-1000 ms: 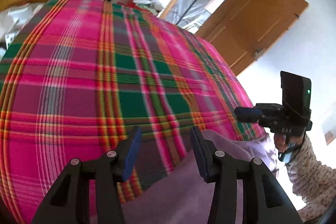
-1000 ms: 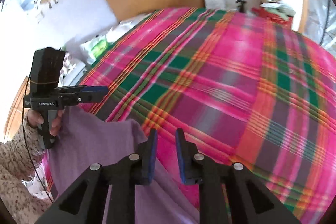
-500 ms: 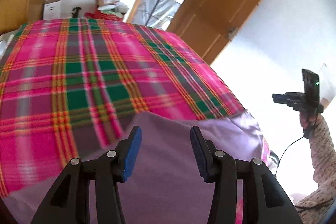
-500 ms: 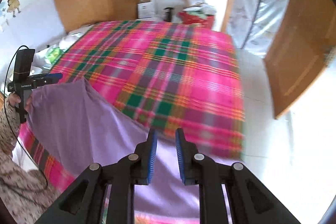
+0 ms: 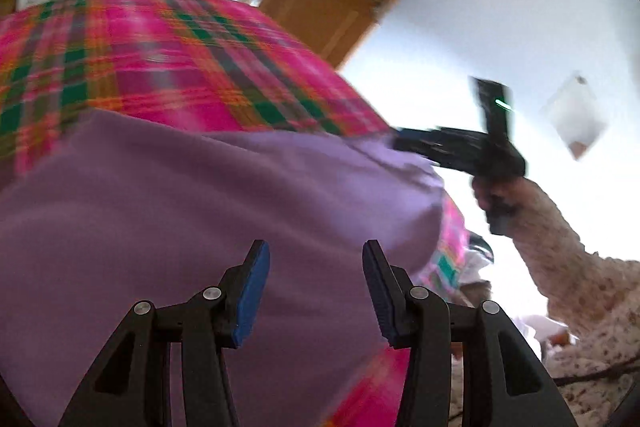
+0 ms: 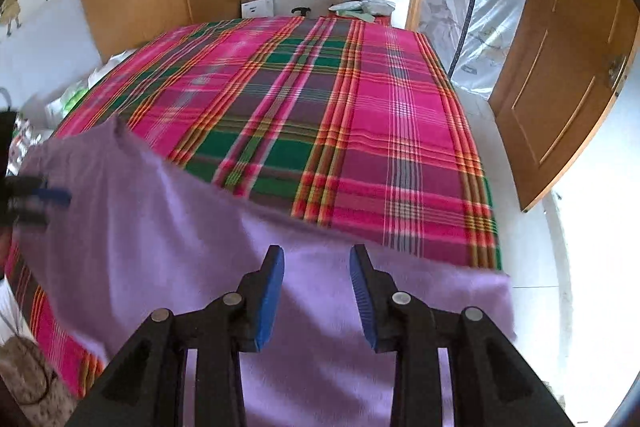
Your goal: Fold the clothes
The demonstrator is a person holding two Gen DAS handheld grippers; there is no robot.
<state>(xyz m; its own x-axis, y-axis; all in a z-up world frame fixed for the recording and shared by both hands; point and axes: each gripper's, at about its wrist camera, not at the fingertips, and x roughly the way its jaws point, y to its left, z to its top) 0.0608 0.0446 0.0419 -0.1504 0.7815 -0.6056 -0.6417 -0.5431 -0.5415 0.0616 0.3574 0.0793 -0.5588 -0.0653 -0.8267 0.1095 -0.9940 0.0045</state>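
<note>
Cloth (image 6: 168,251), lilac and soft-looking, spread over the near end of a bed under a pink, green and orange plaid blanket (image 6: 320,115), hanging past the near corner toward the white floor. Same lilac cloth (image 5: 192,219) filling the lower half of the left wrist view, plaid blanket (image 5: 132,59) beyond it, much of that view smeared by motion. Right gripper (image 6: 317,287) over the cloth, blue pads apart, jaws just been opening, nothing pinched between them, fabric visible through the gap. Left gripper (image 5: 316,291) likewise over the cloth with jaws spread and nothing gripped. Left gripper (image 6: 44,197) also at the far left edge of the right wrist view, blurred, blue tip against the cloth's upper left part. Right gripper (image 5: 404,143) seen from the left wrist view at the cloth's far right corner, tip just at the fabric edge, contact impossible to tell through the blur; held by a hand (image 5: 494,193) with a speckled knit sleeve (image 5: 568,267). Beyond the bed: wooden door (image 6: 560,83), 2 cardboard boxes (image 6: 258,3) by the far wall.
</note>
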